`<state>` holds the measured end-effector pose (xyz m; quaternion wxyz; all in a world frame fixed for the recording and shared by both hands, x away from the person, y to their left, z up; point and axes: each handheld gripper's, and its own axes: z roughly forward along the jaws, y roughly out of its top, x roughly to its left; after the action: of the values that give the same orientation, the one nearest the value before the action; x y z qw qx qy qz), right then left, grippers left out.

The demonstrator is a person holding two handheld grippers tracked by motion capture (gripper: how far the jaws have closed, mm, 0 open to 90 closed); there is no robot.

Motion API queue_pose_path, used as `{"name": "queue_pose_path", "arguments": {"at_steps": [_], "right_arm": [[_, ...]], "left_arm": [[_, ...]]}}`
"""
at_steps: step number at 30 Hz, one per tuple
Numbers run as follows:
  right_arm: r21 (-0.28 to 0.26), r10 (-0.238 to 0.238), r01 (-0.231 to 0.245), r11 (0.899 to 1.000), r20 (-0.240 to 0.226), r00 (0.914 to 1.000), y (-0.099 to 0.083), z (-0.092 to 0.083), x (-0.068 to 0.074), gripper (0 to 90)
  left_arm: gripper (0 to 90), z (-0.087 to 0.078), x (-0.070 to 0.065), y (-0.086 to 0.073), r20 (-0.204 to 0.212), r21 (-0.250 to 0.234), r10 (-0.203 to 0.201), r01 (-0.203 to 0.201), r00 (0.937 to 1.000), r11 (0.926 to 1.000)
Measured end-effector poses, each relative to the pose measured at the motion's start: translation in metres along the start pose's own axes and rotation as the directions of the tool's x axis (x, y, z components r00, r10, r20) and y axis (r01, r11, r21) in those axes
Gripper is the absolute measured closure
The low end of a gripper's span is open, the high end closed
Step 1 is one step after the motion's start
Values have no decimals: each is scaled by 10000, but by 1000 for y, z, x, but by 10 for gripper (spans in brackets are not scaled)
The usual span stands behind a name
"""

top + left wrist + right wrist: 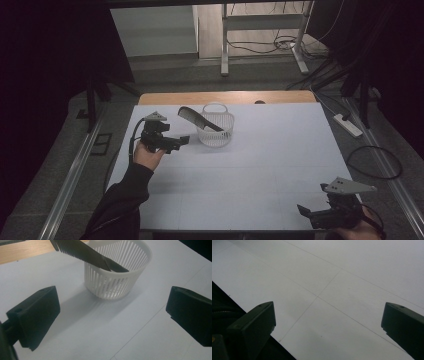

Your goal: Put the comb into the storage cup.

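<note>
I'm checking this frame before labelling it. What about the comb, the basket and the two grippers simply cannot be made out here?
- Comb: its toothed end is cut off by the top edge of the left gripper view; its lower end is hidden behind the basket wall.
- Basket floor: hidden by its wall in both views.
- Right gripper: partly cut off by the high view's bottom edge.
- Left gripper: small and dark in the high view.

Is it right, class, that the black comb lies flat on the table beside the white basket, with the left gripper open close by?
Not quite. The black comb stands slanted inside the white basket, its toothed end jutting over the rim, as the left gripper view shows. The left gripper is indeed open close by.
</note>
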<state>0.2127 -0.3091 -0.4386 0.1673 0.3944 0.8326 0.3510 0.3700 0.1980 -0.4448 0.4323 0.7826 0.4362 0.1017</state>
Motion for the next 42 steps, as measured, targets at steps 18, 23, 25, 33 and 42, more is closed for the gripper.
{"name": "queue_pose_path", "arguments": {"at_steps": [18, 23, 25, 33, 42], "right_arm": [[-25, -65, 65, 10000, 36, 10000, 0, -1, 1, 0], [-79, -18, 18, 10000, 25, 10000, 0, -1, 0, 0], [-82, -32, 32, 10000, 25, 10000, 0, -1, 1, 0], [-91, -37, 37, 10000, 45, 10000, 0, -1, 1, 0], [-96, -55, 55, 9999, 49, 10000, 0, -1, 1, 0]], "left_arm": [[0, -11, -15, -17, 23, 191, 378, -378, 9993, 9991], [0, -17, -19, -22, -50, 227, 472, -470, 9989, 9986], [0, -20, -20, -24, -31, 234, 426, -425, 9991, 9988], [0, -31, -24, -36, -109, 274, 417, -414, 9991, 9988], [0, -46, -29, -50, -136, 155, 351, -349, 9993, 9993]]}}
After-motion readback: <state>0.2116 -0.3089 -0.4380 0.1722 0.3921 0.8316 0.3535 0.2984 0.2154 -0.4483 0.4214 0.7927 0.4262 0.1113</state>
